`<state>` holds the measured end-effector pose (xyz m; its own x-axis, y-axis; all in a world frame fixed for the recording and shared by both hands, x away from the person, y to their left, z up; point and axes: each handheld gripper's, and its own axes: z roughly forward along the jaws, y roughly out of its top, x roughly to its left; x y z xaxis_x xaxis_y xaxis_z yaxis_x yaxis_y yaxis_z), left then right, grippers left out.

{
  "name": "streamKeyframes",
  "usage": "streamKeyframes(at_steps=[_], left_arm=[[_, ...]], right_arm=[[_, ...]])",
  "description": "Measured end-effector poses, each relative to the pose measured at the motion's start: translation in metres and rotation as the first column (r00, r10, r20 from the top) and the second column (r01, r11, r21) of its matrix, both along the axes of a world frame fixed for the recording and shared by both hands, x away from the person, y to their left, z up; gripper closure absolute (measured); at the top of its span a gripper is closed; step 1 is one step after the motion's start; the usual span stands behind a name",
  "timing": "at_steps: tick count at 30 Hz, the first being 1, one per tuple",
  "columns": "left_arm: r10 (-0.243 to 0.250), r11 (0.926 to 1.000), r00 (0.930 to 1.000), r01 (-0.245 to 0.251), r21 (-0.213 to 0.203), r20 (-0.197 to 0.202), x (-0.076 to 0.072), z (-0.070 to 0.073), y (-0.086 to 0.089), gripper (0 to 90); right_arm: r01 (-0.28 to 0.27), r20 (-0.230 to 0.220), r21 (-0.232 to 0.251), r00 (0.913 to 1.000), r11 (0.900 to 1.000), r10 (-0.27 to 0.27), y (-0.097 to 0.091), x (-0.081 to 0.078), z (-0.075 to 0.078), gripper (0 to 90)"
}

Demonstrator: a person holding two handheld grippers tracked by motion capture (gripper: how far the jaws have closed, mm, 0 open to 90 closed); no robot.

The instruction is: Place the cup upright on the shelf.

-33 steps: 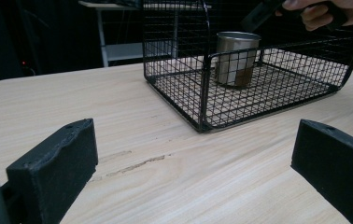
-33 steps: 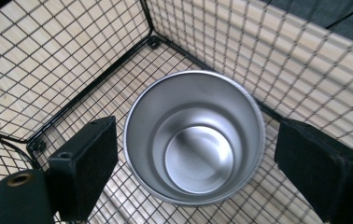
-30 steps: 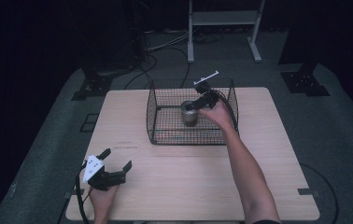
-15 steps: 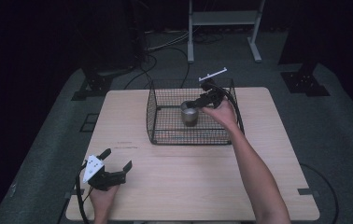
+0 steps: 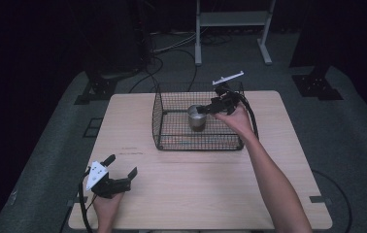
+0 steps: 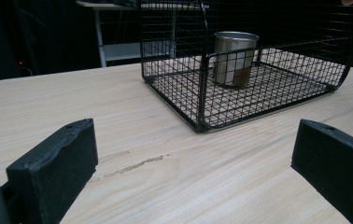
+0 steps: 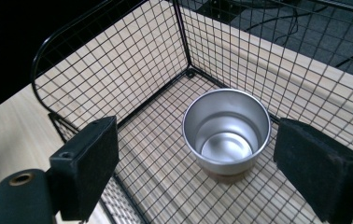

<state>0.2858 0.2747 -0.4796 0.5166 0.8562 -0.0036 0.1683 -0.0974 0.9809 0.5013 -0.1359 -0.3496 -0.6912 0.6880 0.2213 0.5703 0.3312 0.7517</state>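
A black wire basket (image 5: pixel 198 141) sat on the far half of a light wooden table (image 5: pixel 206 179). Inside it stood a shiny metal cup (image 5: pixel 196 117). The cup was upright on the basket's wire floor, with its open top facing up. It looked empty, and its bottom edge showed a brown band. In the high view the cup was toward the back of the basket, near the middle.

The right gripper (image 5: pixel 209 108) was held by the person's right hand (image 5: pixel 237 118) above the basket, over its far right part. Its jaws were spread wide apart. In the right gripper view they stood one on each side of the cup (image 7: pixel 226 131), above it, and did not touch it. The jaws held nothing.

The left gripper (image 5: pixel 121 171) was at the near left corner of the table, held by the person's left hand (image 5: pixel 105 203). It was well apart from the basket. Its jaws were spread wide too and held nothing. In the left gripper view the jaws stood low over the bare wood, and the basket (image 6: pixel 258 100) with the cup (image 6: pixel 234 58) showed farther off.

A dark floor with cables and a grey metal stand (image 5: pixel 232 22) lay behind the table.
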Motion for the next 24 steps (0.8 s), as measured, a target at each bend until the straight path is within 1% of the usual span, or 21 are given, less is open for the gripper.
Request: streamKeyframes(at_steps=[3,5,10,13,15,24], left_arm=[[-0.001,1.0,1.0,0.001,0.004,-0.001,0.0,0.0,0.0,0.0],[-0.001,1.0,1.0,0.001,0.003,-0.001,0.0,0.0,0.0,0.0],[-0.001,1.0,1.0,0.001,0.002,0.001,0.0,0.0,0.0,0.0],[-0.001,1.0,1.0,0.001,0.002,0.001,0.001,0.0,0.0,0.0],[-0.002,1.0,1.0,0.002,0.002,0.0,0.0,0.0,0.0,0.0],[-0.006,1.0,1.0,0.006,0.006,0.0,0.0,0.0,-0.001,0.0]], right_arm=[[0.002,-0.003,0.006,1.0,1.0,-0.002,-0.004,-0.003,0.003,13.7],[-0.002,0.012,0.004,0.9999,1.0,0.002,-0.009,-0.006,0.007,13.7],[0.002,0.019,0.021,0.9998,0.9998,-0.003,-0.018,-0.014,0.014,13.7],[-0.008,0.015,0.005,0.9999,1.0,0.008,-0.022,-0.018,0.014,13.7],[-0.014,0.021,-0.005,0.9997,0.9999,0.014,-0.024,-0.022,0.015,13.7],[-0.032,0.033,-0.002,0.9989,0.9995,0.032,-0.032,-0.038,0.017,13.7]])
